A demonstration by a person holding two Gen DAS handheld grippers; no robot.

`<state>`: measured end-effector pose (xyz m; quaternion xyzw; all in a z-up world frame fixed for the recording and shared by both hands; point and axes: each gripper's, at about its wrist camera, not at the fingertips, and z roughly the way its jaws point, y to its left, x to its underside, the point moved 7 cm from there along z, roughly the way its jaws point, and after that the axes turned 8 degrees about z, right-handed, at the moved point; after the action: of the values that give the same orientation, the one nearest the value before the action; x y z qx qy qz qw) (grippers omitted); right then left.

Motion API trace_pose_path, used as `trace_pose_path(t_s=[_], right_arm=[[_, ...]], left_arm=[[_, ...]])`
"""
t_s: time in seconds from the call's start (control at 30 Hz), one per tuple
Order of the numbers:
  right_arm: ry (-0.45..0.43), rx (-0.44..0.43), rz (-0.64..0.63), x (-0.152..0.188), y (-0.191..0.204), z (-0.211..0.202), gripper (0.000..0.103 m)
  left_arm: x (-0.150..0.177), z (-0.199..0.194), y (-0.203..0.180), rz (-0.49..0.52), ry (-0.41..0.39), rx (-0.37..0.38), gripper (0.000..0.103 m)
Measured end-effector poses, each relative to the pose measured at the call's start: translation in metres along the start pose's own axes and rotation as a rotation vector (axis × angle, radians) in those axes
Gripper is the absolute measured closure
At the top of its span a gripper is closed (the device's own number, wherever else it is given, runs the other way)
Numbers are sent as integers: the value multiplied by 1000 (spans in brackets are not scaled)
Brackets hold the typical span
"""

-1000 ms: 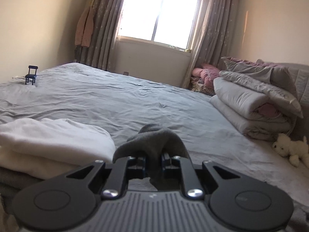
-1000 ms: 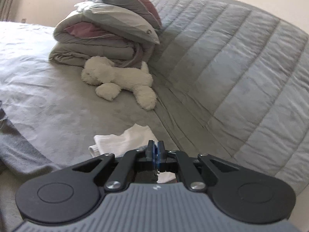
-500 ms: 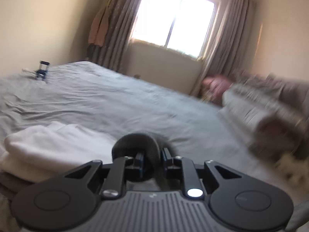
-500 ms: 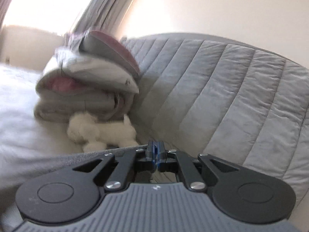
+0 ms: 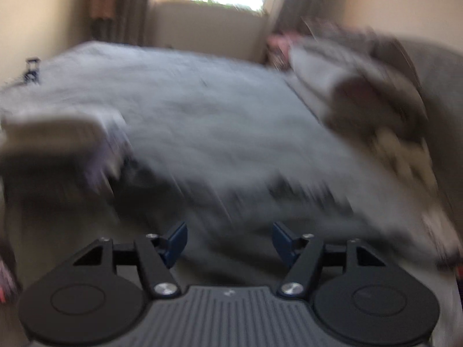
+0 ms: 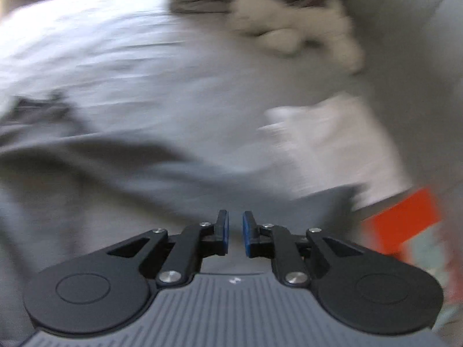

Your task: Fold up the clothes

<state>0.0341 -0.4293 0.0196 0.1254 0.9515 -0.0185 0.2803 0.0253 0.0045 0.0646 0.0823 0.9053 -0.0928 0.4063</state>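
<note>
Both views are heavily blurred. The left gripper [image 5: 228,241] hangs with its jaws spread wide and nothing between them, above the dark grey garment [image 5: 220,202] that lies on the grey bed [image 5: 202,110], with a pale folded stack [image 5: 49,133] off to the garment's left. The right gripper [image 6: 235,232] has its jaws parted by a narrow gap and grips nothing, just over the same dark grey garment [image 6: 121,179], with a white cloth [image 6: 332,144] beyond it to the right and a plush toy [image 6: 292,26] farther back.
</note>
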Motion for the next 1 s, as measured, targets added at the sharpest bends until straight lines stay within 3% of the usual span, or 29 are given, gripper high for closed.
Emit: trace_pose_path(t_s=[0.07, 0.1, 0.2, 0.33, 0.4, 0.47, 0.5, 0.53, 0.57, 0.6, 0.77, 0.87, 1.0], right_arm=[[24, -94, -2, 11, 24, -9, 59], [41, -125, -7, 19, 33, -13, 56], [123, -187, 11, 50, 53, -19, 55], [226, -217, 67, 92, 67, -22, 54], [233, -204, 43, 106, 77, -24, 54], [213, -177, 20, 115, 82, -23, 53], [210, -158, 11, 120, 84, -22, 55], [204, -138, -5, 123, 88, -23, 67], [198, -117, -22, 126, 91, -24, 93], [197, -118, -28, 128, 93, -27, 99], [145, -156, -32, 134, 94, -50, 99], [138, -191, -38, 144, 86, -59, 99], [129, -238, -47, 157, 76, -72, 99]], left_arm=[[35, -10, -26, 41, 51, 54, 37], [50, -15, -33, 56, 69, 63, 36], [86, -27, -36, 80, 93, 33, 33], [116, -25, -26, 28, 116, 8, 31], [126, -21, -27, 39, 129, -5, 49], [132, -11, -36, 91, 147, 29, 91], [133, -9, -39, 106, 149, 48, 98], [129, -12, -39, 101, 140, 70, 99], [125, -15, -40, 95, 130, 93, 99], [121, -19, -38, 85, 117, 113, 99], [87, -81, -7, -32, 11, 206, 100], [77, -109, 3, -29, -35, 207, 99], [87, -94, 1, 14, 51, 196, 94]])
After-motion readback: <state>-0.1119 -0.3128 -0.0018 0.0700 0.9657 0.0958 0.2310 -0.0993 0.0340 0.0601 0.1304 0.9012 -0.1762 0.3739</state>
